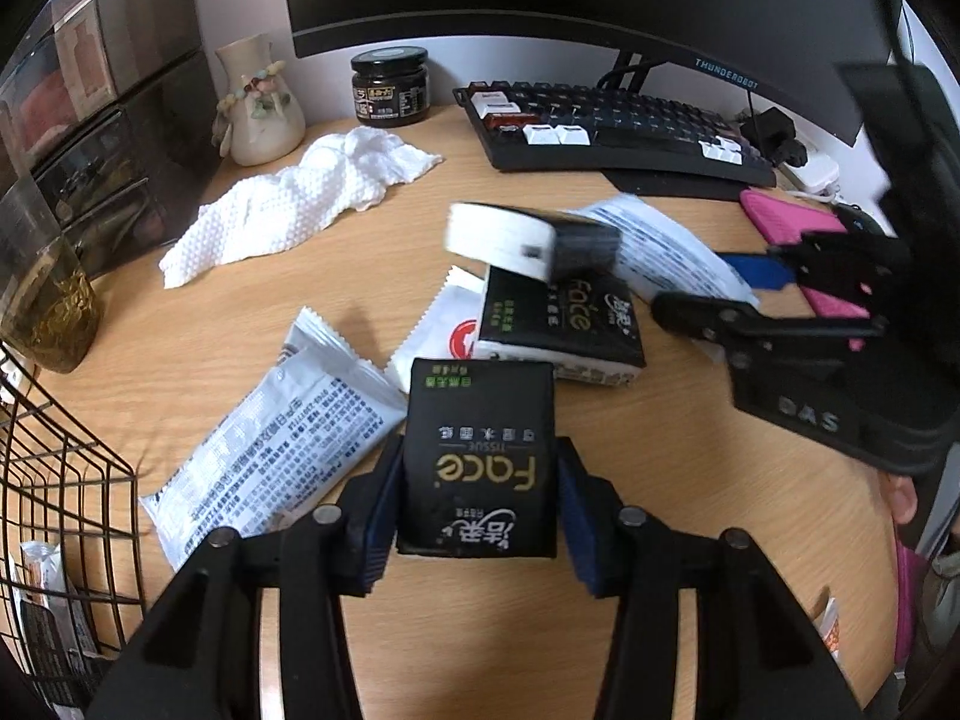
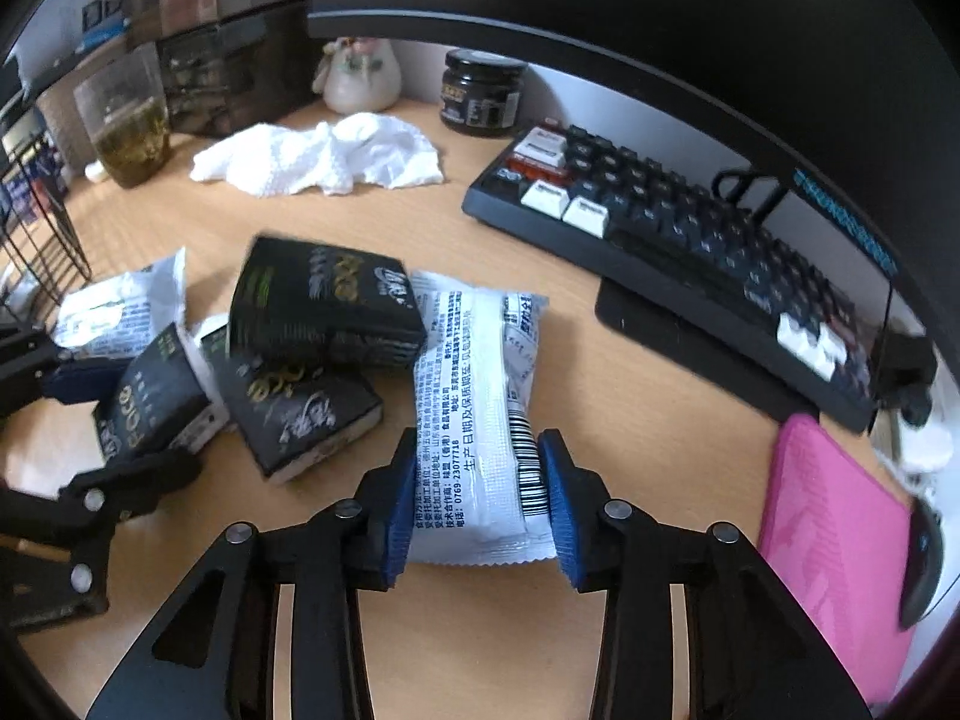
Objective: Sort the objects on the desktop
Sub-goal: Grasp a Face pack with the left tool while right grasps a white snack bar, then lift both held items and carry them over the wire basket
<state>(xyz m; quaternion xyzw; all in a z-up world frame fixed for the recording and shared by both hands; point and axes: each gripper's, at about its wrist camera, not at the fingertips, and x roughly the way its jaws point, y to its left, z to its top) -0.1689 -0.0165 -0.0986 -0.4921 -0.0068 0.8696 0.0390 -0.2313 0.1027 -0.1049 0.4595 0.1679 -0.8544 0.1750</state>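
My left gripper (image 1: pixel 477 510) is shut on a black "Face" tissue pack (image 1: pixel 480 456), seen also in the right wrist view (image 2: pixel 150 402). My right gripper (image 2: pixel 480 498) is shut on a white snack packet (image 2: pixel 480 420), which also shows in the left wrist view (image 1: pixel 660 252). A second black tissue pack (image 1: pixel 558 324) lies on the desk beyond my left gripper. A third, blurred pack (image 2: pixel 324 300) sits tilted on top of the pile. Two more white packets (image 1: pixel 270 438) (image 1: pixel 444 330) lie beside the packs.
A wire basket (image 1: pixel 66 480) with packets stands at the left. A crumpled white cloth (image 1: pixel 300 198), a glass of tea (image 1: pixel 54 312), a vase (image 1: pixel 258 102), a dark jar (image 1: pixel 390 87), a keyboard (image 1: pixel 612 126) and a pink pad (image 2: pixel 834 540) surround the pile.
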